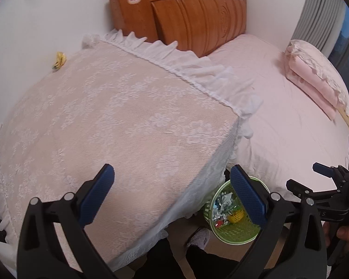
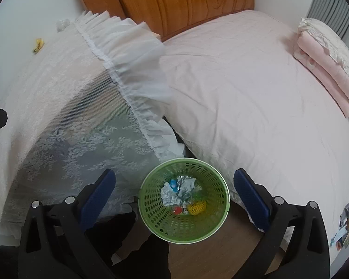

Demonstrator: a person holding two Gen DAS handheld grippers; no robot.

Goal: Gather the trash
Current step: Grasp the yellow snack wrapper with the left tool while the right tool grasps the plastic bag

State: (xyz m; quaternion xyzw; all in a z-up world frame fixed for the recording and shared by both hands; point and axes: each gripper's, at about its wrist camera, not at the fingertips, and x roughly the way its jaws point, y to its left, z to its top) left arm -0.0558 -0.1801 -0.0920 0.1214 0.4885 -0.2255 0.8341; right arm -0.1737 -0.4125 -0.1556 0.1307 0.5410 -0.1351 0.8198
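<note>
Green bin (image 2: 151, 211) between lace-draped table (image 2: 46, 107) and bed (image 2: 244, 93) | trash (image 2: 181, 193) inside

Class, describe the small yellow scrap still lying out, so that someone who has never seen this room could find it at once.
Start at the wooden headboard, then look beside the bed to the table under the white lace cover. At that cover's far edge, near the white wall, lies the yellow scrap. It is the only coloured thing on the lace; the other litter sits in the green basket on the floor.
</note>
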